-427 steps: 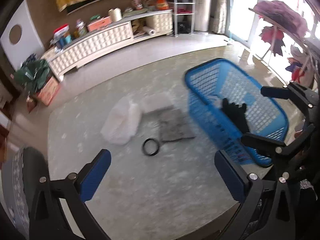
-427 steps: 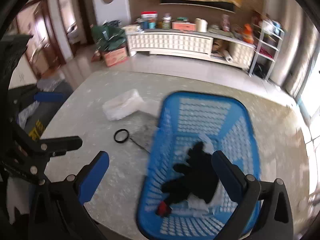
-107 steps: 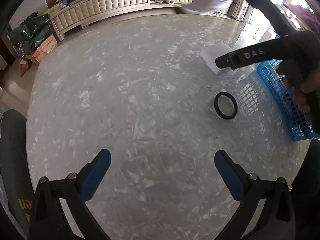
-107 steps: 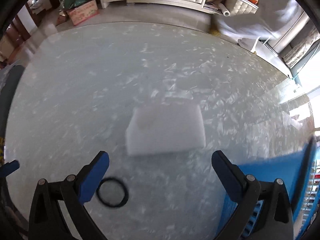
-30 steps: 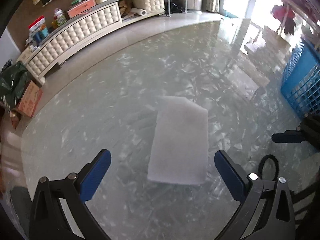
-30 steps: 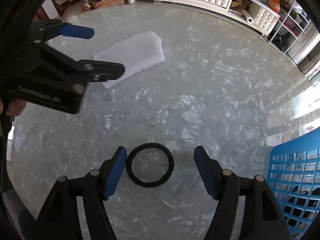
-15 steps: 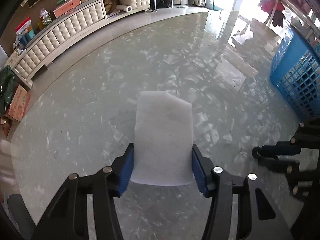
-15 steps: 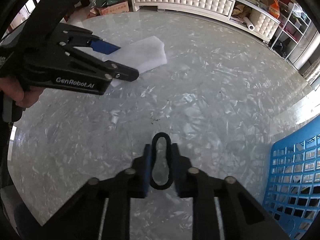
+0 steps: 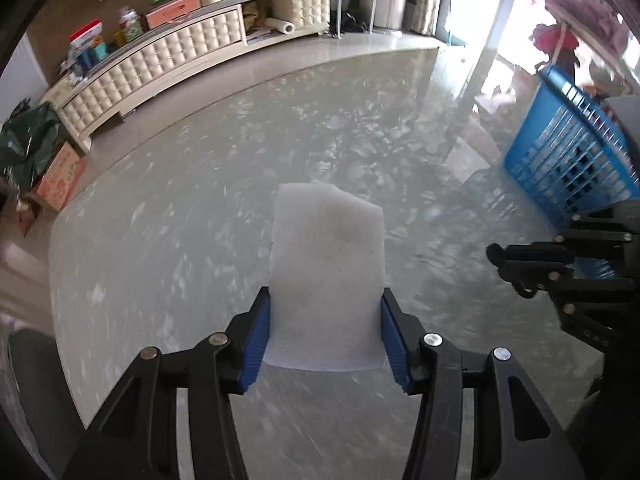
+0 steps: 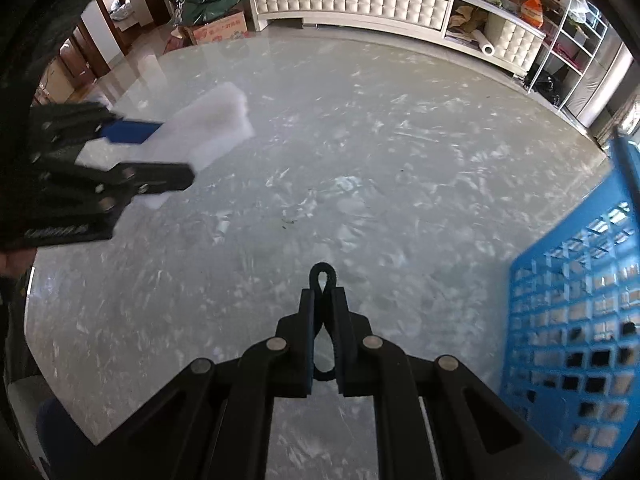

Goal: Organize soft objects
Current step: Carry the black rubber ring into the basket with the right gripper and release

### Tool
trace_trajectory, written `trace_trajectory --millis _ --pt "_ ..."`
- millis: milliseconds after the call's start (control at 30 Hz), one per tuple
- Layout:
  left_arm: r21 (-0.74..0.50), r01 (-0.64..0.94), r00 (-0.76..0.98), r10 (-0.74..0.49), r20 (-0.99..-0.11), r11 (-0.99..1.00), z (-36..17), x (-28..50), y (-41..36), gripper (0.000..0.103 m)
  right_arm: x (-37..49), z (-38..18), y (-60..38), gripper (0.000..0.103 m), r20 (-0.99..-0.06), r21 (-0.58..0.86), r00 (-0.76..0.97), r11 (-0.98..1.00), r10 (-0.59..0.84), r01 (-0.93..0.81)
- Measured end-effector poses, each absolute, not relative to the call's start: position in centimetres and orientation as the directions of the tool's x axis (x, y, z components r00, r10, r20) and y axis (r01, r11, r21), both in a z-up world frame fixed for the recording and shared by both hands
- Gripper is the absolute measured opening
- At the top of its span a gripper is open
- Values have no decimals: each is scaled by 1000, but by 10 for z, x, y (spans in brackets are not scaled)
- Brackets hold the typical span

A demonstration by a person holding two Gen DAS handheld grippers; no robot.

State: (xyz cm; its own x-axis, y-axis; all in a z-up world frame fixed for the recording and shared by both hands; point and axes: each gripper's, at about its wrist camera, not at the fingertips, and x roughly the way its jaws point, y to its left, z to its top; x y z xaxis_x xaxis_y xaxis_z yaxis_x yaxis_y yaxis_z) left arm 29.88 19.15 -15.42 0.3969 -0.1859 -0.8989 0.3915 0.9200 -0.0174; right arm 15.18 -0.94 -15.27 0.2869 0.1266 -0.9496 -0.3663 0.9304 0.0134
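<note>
Daylight glares on the glossy table (image 9: pixel 360 128); motion blur smears it, fisheye edges bend darkly.

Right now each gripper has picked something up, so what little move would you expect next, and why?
Probably carry both toward the blue basket and let go over it. The left gripper clamps the white foam pad, the right gripper pinches the black band, and the basket stands to the right.

Right gripper (image 10: pixel 324 320): jaws clamped on a black elastic ring (image 10: pixel 323 276), squeezed into a narrow loop that pokes out past the fingertips, above the marbled table (image 10: pixel 360 152). Left gripper (image 10: pixel 152 156), at left: blue pads pinching a white foam sponge (image 10: pixel 208 132). Blue lattice basket (image 10: pixel 572 340): right edge, standing on the table.
</note>
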Motion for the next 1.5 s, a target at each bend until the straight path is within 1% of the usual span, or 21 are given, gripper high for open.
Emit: trace_trajectory --millis 333,567,700,767,1033,1233,1500 --pt "-91 302 413 -216 -885 949 -115 224 167 49 109 -95 -28 7 -930 40 327 929 169 -367" --pt "-89 284 434 -210 -876 955 -95 170 131 49 82 -66 -49 7 -914 35 363 926 181 -375" --pt "-103 260 446 -215 -869 960 -86 158 111 49 81 -51 -67 7 -899 28 394 924 190 -381" --pt "-91 259 457 -205 -865 962 -83 150 102 49 76 -43 -76 7 -891 28 410 923 197 -384" --pt "-126 228 499 -227 -837 965 -66 127 71 50 81 -35 -107 7 -865 -7 463 918 193 -397" --pt "-87 224 531 -196 -825 971 -58 133 47 50 86 -36 -130 7 -861 -15 475 924 182 -382" --pt "-98 232 529 -210 -823 968 -58 137 26 50 114 -44 -155 8 -866 -33 481 946 134 -322"
